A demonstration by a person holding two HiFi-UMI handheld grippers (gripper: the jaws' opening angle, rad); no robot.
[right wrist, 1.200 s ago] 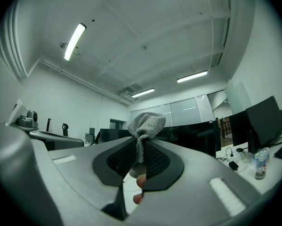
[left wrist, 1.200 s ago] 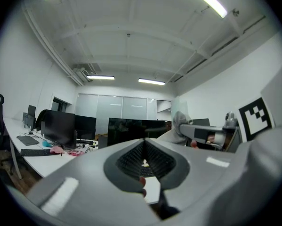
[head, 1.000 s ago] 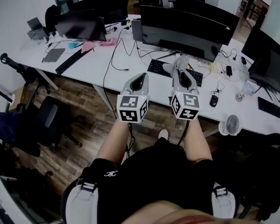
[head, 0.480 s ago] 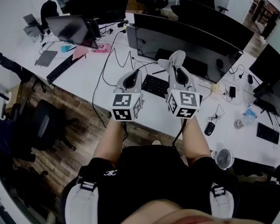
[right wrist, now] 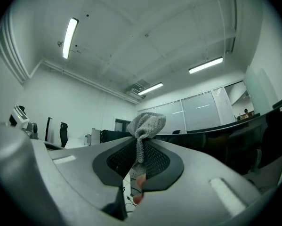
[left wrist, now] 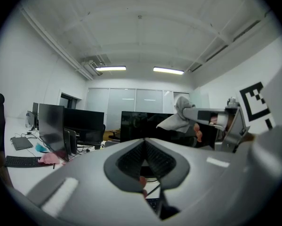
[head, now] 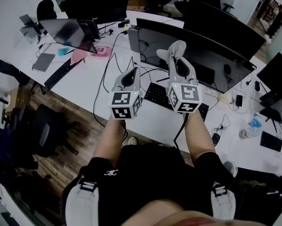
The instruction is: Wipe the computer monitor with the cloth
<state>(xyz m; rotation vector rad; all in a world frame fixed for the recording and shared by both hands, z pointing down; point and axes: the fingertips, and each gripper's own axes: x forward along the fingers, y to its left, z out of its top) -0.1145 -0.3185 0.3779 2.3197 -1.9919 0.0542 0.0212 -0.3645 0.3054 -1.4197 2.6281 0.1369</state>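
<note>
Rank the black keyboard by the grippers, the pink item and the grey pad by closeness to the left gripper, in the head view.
1. Black keyboard, just right of the left gripper.
2. Pink item, on the desk to its left.
3. Grey pad, farthest left on the desk.

This is an office. A long white bench (head: 91,74) holds a wide black computer screen (head: 225,62) at one o'clock and a flat black keyboard (head: 56,73) at ten o'clock. A black wheeled desk chair (head: 46,126) stands at nine o'clock. Long strip lights (left wrist: 110,68) hang overhead.
</note>
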